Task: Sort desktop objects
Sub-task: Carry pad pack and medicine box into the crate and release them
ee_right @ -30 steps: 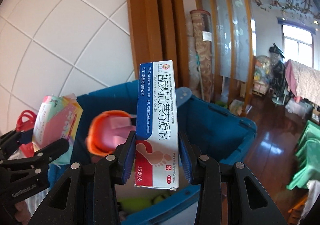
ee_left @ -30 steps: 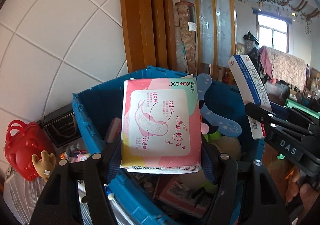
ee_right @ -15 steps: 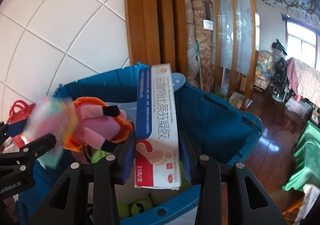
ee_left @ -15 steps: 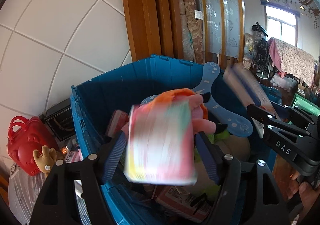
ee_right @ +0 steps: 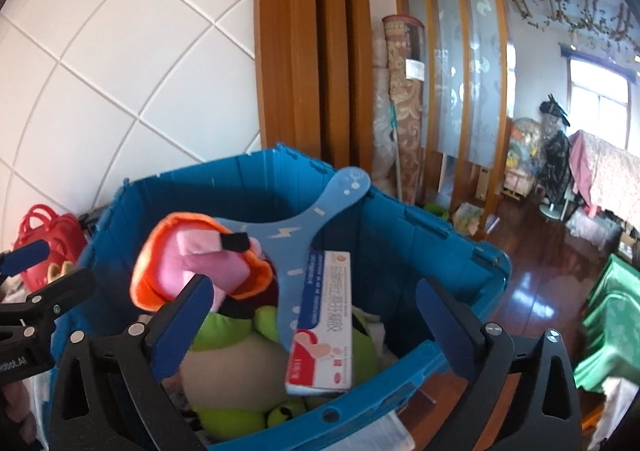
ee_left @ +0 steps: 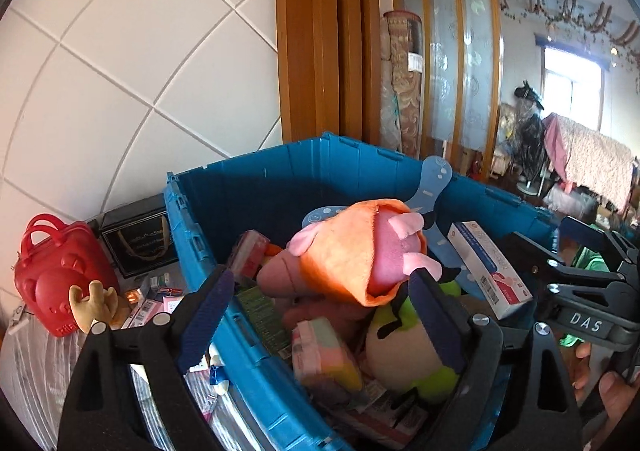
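Both my grippers, left gripper [ee_left: 322,317] and right gripper [ee_right: 316,315], have just been opening; jaws apart, nothing gripped. Ointment box [ee_right: 325,321] rests on the plush pile near the blue crate [ee_right: 440,239] rim; it could slide out if I bump it

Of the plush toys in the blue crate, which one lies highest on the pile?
The pink and orange plush; it lies on top, while the green and cream plush sits beneath it.

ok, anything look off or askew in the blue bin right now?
Nothing damaged or spilled. The blue bin is heaped. The ointment box lies tilted on the plush toys, one end over the near rim, under the open right claw. The pink pad pack is blurred below the open left claw, and a blue boomerang pokes above the rim.
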A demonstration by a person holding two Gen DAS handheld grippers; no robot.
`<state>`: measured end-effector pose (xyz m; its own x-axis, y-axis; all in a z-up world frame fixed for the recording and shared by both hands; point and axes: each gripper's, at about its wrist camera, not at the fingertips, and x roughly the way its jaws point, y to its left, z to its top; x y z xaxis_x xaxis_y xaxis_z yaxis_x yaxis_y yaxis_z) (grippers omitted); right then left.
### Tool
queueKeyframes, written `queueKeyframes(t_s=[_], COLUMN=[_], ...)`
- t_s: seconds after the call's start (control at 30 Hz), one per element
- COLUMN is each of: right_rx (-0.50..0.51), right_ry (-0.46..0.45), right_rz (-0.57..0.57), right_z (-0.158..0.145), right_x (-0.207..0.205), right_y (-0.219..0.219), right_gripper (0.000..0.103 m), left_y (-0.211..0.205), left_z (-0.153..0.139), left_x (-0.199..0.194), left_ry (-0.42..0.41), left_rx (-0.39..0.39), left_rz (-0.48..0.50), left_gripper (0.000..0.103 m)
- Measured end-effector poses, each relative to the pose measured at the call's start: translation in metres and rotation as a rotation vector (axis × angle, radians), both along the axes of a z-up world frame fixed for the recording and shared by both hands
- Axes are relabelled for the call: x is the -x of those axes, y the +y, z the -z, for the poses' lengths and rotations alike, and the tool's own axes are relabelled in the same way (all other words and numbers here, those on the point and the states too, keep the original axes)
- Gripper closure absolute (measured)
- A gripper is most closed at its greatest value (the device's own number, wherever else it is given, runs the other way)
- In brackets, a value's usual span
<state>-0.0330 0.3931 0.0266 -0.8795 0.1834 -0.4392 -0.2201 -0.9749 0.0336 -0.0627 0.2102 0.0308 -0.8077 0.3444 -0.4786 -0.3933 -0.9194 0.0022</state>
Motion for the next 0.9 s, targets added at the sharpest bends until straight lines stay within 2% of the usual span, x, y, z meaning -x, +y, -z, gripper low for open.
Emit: queueKeyframes(t_s=[0.17, 0.27, 0.47, 0.73, 0.9], right_rx=[-0.005, -0.026, -0.011, -0.045, -0.091], right_ry=[0.043, 0.066, 0.092, 0.109, 0.091], right_rz=[-0.033, -0.042, -0.119, -0.258, -0.346], right_z=[-0.014, -0.021, -0.032, -0.04, -0.038], right_x=[-0.011, -0.017, -0.023, -0.02, -0.005], right_y=[-0.022, -0.042, -0.087, -0.183, -0.248], right_gripper=[0.0, 0.0, 0.0, 0.0, 0.0], left_y=[-0.028, -0.049, -0.108, -0.202, -0.263], left_z=[-0.001, -0.001, 0.007, 0.038, 0.063], left_x=[-0.008, -0.012, -0.014, -0.008, 0.001], left_ry=[-0.006, 0.013, -0.005, -0.092, -0.149], left_rx=[-0.033, -0.029, -0.031, -0.008, -0.005], left_rz=[-0.007, -0.064, -0.145, -0.273, -0.366], left_gripper=[0.013, 0.013, 0.013, 0.013, 0.013])
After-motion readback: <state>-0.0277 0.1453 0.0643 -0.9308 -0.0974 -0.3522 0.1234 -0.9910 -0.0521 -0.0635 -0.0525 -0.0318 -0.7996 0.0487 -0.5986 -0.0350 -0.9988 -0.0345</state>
